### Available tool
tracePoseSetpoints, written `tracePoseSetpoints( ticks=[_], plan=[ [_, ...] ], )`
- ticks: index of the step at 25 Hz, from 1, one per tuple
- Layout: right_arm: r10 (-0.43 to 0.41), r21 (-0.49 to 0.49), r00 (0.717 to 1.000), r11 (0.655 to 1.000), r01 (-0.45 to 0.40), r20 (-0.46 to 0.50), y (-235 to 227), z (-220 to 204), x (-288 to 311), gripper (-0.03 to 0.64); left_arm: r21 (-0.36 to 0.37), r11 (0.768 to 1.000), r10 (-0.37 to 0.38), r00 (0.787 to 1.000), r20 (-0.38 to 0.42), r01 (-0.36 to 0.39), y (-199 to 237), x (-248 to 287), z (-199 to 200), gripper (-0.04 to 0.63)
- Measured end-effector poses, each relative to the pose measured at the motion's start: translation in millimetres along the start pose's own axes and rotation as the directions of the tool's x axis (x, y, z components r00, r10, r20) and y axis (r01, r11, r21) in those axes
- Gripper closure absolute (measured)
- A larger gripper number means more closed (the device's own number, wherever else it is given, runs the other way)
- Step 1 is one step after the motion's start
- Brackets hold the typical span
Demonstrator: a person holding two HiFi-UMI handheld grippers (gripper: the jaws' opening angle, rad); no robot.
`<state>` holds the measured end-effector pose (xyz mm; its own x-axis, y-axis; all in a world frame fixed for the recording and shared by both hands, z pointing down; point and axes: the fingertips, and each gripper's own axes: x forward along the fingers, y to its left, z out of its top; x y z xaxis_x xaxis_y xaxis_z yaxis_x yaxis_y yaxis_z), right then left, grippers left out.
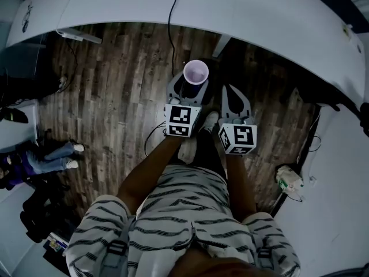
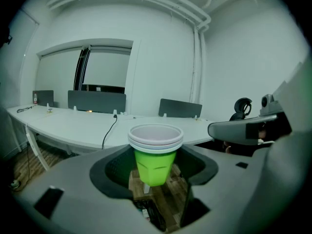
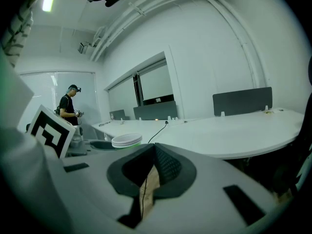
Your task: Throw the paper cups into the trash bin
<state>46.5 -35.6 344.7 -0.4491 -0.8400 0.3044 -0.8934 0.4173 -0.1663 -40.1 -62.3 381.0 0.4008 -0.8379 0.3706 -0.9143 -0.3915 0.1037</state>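
Head view: the left gripper (image 1: 192, 86) clasps stacked cups (image 1: 195, 72), upright over the floor (image 1: 115, 85), at 12 o'clock from its marker cube (image 1: 180, 121). The right gripper (image 1: 234, 98), at their 4 o'clock, is clenched on nothing.
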Motion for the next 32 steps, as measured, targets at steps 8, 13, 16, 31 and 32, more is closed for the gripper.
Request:
tracePoseSetpoints(
  ticks=[8, 13, 16, 31, 32],
  plan=[
    [-0.006, 0.019, 0.999, 1.000, 0.007, -0.047, 0.9, -33.1, -3.1, 0.607, -0.031, 1.000, -0.008, 0.997, -0.071, 0.006, -7.1, -1.8, -45.5, 0.299],
    [-0.020, 0.036, 0.997, 0.999, 0.022, -0.078, -5.7, -54.6, -5.6, 0.607, -0.031, 0.999, -0.015, 0.992, -0.124, 0.011, -13.1, 2.7, -77.4, 0.299],
    [-0.026, 0.044, 0.995, 0.999, 0.030, -0.094, -10.0, -66.6, -5.9, 0.607, -0.039, 0.999, -0.017, 0.989, -0.149, 0.012, -15.7, 5.6, -94.8, 0.299],
    [-0.043, 0.093, 0.985, 0.994, 0.059, -0.167, -16.5, -126.6, -0.7, 0.607, -0.062, 0.998, -0.040, 0.958, -0.286, 0.023, -22.4, 24.0, -178.9, 0.299],
    [-0.043, 0.095, 0.984, 0.994, 0.061, -0.174, -17.7, -130.9, 0.3, 0.607, -0.065, 0.998, -0.040, 0.955, -0.294, 0.021, -21.6, 26.1, -184.1, 0.299]
  ],
)
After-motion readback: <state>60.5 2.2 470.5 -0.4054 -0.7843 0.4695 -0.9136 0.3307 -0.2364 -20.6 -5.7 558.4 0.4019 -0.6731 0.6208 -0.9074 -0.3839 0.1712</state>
